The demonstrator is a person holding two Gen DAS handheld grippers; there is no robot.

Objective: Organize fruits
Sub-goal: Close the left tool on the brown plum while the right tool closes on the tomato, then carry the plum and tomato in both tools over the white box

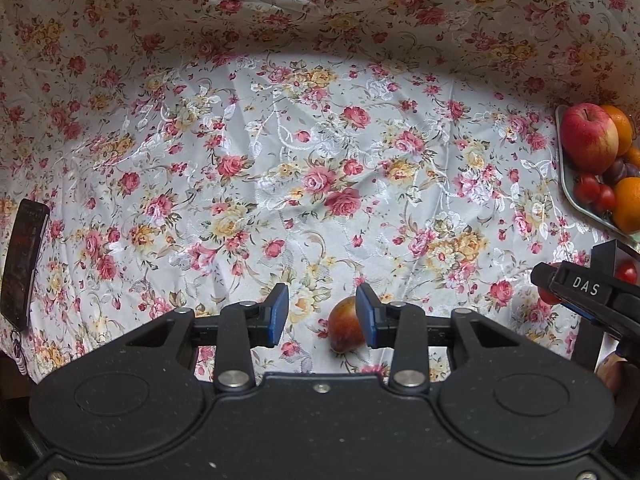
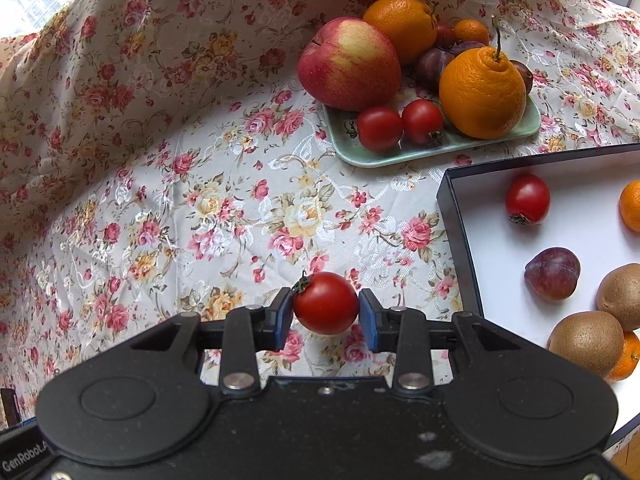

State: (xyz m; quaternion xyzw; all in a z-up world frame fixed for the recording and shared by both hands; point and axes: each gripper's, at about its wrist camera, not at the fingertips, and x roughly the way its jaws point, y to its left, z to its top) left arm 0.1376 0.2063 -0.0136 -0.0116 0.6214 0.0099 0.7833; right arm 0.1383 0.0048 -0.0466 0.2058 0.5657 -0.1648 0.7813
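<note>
My left gripper (image 1: pixel 322 314) points down at the floral cloth with its blue pads apart. A small red-yellow plum (image 1: pixel 344 330) lies on the cloth under it, partly behind the right pad, and is not gripped. My right gripper (image 2: pixel 326 312) is shut on a red tomato (image 2: pixel 326 303) just above the cloth, a pad pressing each side. In the left wrist view the right gripper (image 1: pixel 554 296) shows at the right edge. A green tray (image 2: pixel 400 158) holds an apple (image 2: pixel 348 64), oranges, plums and two tomatoes. It also shows as the green tray (image 1: pixel 564 184).
A dark-walled box (image 2: pixel 460 240) with a white floor stands right of my right gripper, holding a tomato (image 2: pixel 527 203), a plum (image 2: pixel 552 273), kiwis and small oranges. A dark phone-like object (image 1: pixel 24 256) lies at the cloth's left edge. The cloth rises in folds behind.
</note>
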